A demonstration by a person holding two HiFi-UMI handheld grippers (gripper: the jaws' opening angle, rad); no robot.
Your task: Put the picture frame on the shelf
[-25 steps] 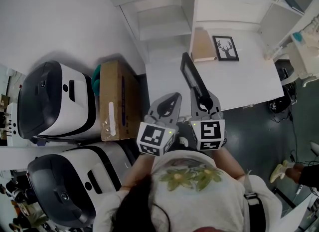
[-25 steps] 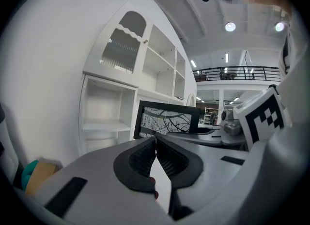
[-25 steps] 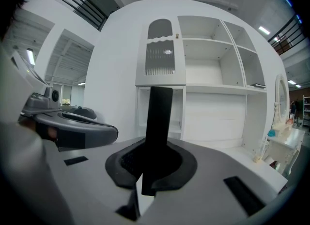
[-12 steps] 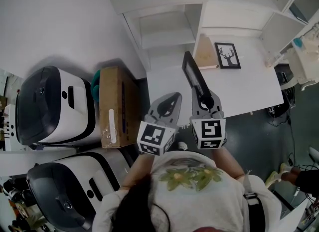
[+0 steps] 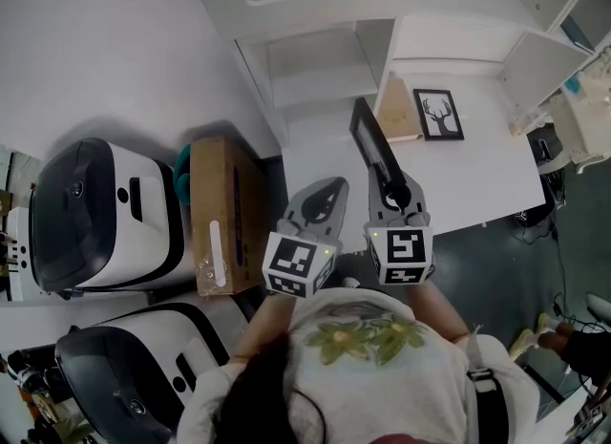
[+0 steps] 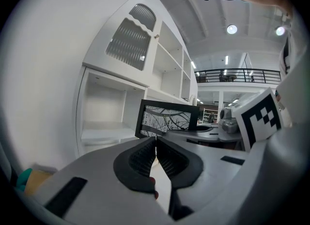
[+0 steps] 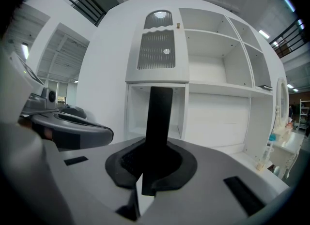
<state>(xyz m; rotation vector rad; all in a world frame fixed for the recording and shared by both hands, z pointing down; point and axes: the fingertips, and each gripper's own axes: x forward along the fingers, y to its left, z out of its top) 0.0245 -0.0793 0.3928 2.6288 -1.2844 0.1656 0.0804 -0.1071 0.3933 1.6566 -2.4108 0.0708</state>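
Note:
My right gripper (image 5: 386, 184) is shut on a black picture frame (image 5: 369, 144), held edge-on above the white desk (image 5: 477, 165). In the right gripper view the frame (image 7: 159, 122) rises as a dark upright bar between the jaws, in front of the white shelf unit (image 7: 160, 69). In the left gripper view its branch print (image 6: 167, 118) shows to the right. My left gripper (image 5: 325, 194) is shut with nothing in it, its pads (image 6: 145, 157) pressed together. The shelf unit's open compartments (image 5: 315, 60) lie just beyond the frame.
A deer picture (image 5: 439, 114) and a wooden board (image 5: 399, 117) lie on the desk. A cardboard box (image 5: 224, 213) stands left of me on the floor, beside two white-and-black machines (image 5: 95, 208). More white shelving (image 5: 554, 60) stands at the right.
The scene has slid slightly down and right in the head view, so more of the shelf unit shows. Both grippers keep their pose, with the frame still held.

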